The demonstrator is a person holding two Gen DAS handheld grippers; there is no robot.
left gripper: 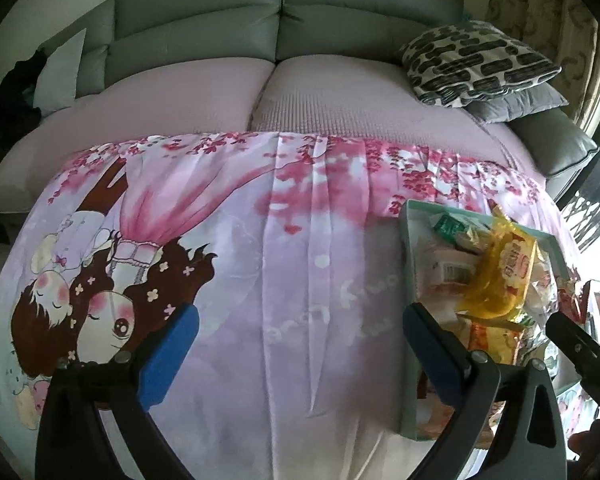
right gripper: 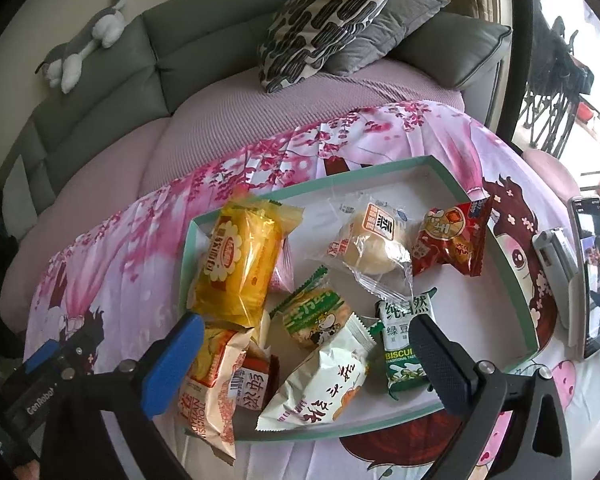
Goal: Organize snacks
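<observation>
Living-room setup: grey-green sofa at the back with a pinkish seat cover, black-and-white patterned cushion stacked on a plain grey cushion at the right end, and a grey-and-white plush toy flopped along the backrest. Up front, worktop draped in a pink cartoon-print cloth, cherry blossoms and big-eyed characters all over it.

Snacks sitting in a shallow mint-edged tray on that cloth. Inside: big yellow cake pack at the left end, leaning over the rim; clear-wrapped round bun and red snack pack toward the far side; small green rice-cracker pack in the middle; white pack with orange print and green-and-white biscuit pack near the front. Orange egg-roll pack hanging over the near-left corner, half out of the tray.

Right gripper hovering over the near side of the tray, jaws spread wide, gripping nothing. Left gripper off to the left of the tray, above bare cloth, jaws also wide apart and empty.

Phone propped up at the far right of the cloth, small silver gadget right beside it.
</observation>
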